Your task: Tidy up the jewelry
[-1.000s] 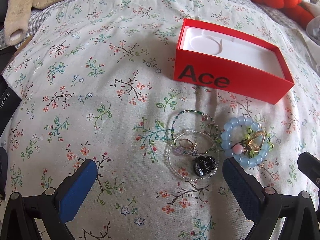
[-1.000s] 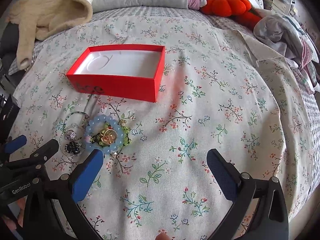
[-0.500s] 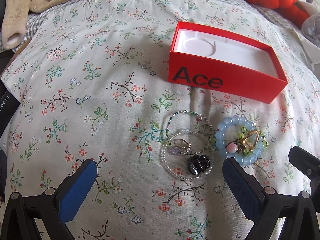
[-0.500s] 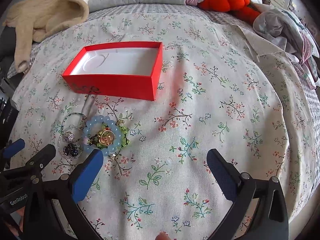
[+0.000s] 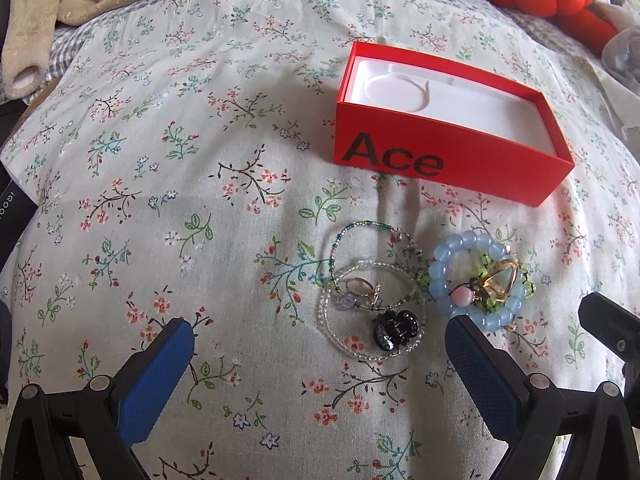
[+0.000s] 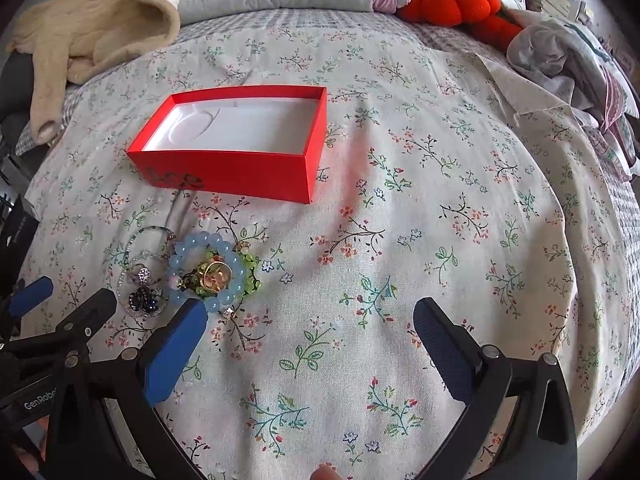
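Observation:
A red "Ace" box (image 5: 452,160) with an empty white insert lies open on the floral bedspread; it also shows in the right wrist view (image 6: 224,168). In front of it lies a jewelry pile: a blue bead bracelet (image 5: 440,276) (image 6: 182,252) around a gold ring (image 5: 498,280) (image 6: 214,274), thin beaded bracelets (image 5: 376,232) (image 6: 152,234), a small ring (image 5: 358,286) and a black clip (image 5: 396,330) (image 6: 142,300). My left gripper (image 5: 320,352) is open and empty, just short of the pile. My right gripper (image 6: 310,340) is open and empty, to the right of the pile.
A beige plush garment (image 6: 92,36) lies at the back left. An orange pumpkin plush (image 6: 448,4) and pillows sit at the back. Crumpled clothes (image 6: 568,56) lie at the right. A dark object (image 5: 12,208) sits at the left bed edge.
Both grippers have drawn slightly nearer to the jewelry pile and box; the scene shifts a little in both views. The jaws stay open. The jewelry and the box have not moved.

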`<state>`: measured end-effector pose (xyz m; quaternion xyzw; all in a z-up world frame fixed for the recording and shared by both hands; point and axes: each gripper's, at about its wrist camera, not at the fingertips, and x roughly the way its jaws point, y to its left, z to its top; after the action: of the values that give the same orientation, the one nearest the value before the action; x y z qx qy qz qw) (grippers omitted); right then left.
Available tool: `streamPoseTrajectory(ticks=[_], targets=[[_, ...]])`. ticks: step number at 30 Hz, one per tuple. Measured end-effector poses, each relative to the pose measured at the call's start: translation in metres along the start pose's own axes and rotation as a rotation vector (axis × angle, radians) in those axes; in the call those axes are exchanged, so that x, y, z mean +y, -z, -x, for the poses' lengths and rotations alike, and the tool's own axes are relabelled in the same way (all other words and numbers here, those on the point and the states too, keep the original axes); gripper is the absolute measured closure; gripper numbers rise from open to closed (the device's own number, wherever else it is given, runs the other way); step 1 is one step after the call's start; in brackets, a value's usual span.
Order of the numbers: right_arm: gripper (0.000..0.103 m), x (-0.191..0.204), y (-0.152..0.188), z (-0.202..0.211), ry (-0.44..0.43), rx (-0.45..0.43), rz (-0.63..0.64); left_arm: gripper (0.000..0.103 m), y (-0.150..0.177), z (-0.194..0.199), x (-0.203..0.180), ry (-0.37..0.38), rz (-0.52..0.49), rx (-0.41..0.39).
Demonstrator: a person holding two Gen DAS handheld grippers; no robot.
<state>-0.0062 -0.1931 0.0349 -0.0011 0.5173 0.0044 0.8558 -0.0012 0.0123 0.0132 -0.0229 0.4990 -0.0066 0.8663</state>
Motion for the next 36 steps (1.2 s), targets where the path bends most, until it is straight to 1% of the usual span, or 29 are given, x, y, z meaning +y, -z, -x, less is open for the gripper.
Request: streamPoseTrajectory(ticks=[27,32,36], targets=[[0.0,0.0039,0.0,-0.0007,-0.017,0.007,0.006,0.0,-0.0002,0.0031,-0.0041,0.012,-0.01,-0.006],[0.0,0.0021,-0.0024,0.0004,-0.055,0.018,-0.015,0.0,-0.0016,0.0028,-0.0033,0.018,-0.004,-0.003],[0.0,0.0042,-0.0054,0.0033,-0.051,0.009,-0.003,0.0,-0.0039,0.0048,-0.0031,0.018,0.003,-0.009]])
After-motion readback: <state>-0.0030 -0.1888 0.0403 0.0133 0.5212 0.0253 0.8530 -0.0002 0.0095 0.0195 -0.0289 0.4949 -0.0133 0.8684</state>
